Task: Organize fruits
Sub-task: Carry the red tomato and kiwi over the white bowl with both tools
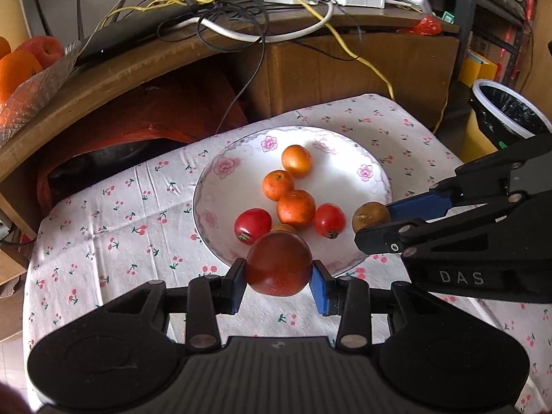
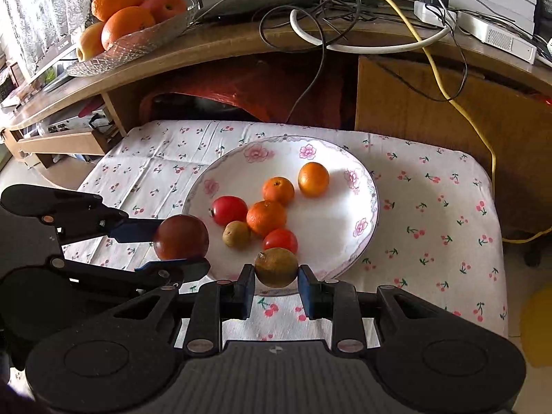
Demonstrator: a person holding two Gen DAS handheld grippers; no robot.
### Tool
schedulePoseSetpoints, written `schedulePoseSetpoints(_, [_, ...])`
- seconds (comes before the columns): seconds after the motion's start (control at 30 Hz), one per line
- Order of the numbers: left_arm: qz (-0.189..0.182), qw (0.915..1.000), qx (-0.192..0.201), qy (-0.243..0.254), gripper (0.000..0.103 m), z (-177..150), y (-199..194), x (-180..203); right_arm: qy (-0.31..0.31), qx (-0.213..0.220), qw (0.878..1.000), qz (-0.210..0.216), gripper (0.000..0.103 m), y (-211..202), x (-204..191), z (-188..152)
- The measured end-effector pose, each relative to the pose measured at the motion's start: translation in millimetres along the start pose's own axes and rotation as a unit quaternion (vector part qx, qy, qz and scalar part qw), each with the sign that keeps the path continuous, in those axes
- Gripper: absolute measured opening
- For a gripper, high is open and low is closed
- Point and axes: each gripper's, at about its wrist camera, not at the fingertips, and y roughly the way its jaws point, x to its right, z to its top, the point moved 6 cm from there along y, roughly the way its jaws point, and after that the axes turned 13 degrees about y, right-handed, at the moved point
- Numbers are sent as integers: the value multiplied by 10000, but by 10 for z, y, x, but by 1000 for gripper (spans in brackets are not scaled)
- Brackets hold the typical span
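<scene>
The left gripper [image 1: 278,276] was closed on a round, dark red apple-like fruit [image 1: 278,264], its blue-padded fingers pressing the fruit's two sides, held at the near-left rim of the white shallow china plate with pink flower print [image 2: 358,172]. The right gripper [image 2: 276,281] was likewise clamped on a small brown rough-skinned round fruit [image 2: 276,266], at the plate's near rim, just beside the left gripper's load.

The plate stood near the middle of the white tablecloth printed with small red cherries [image 2: 431,214], toward its far edge. In the plate lay three small orange mandarins [image 2: 266,217], two of them touching and the third a little apart toward the far rim, two red tomatoes [image 2: 229,209] to either side of the nearest mandarin, and a second small tan-brown fruit [image 2: 236,235] between them.

Behind the table, on the left end of a wooden desk [image 2: 241,39], sat a cut-glass dish of oranges and apples [image 2: 131,45]; tangled cables [image 2: 345,10] covered the desk's middle.
</scene>
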Motion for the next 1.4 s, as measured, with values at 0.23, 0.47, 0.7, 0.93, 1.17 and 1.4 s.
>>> schedulePoseSetpoints(0.23, [28,10000,-18,-5,47,25,71,2,8,-59,10000,-77,24,91,47,68])
schedulePoseSetpoints(0.47, [49,10000,-18,19,47,53,157,-14,-18,-65,9999,-119,24,174,96,100])
schedulePoseSetpoints(0.7, [138,9999,4,42,47,77,223,-58,-88,-43,9999,-127,25,235,94,136])
schedulePoseSetpoints(0.93, [209,9998,62,-4,47,98,282,-122,-86,11,9999,-128,27,290,97,180])
schedulePoseSetpoints(1.17, [254,9996,115,-88,47,112,311,-171,-64,86,9999,-106,27,319,104,204])
schedulePoseSetpoints(1.4, [300,9995,112,-66,48,111,321,-165,-103,117,9998,-103,28,324,99,198])
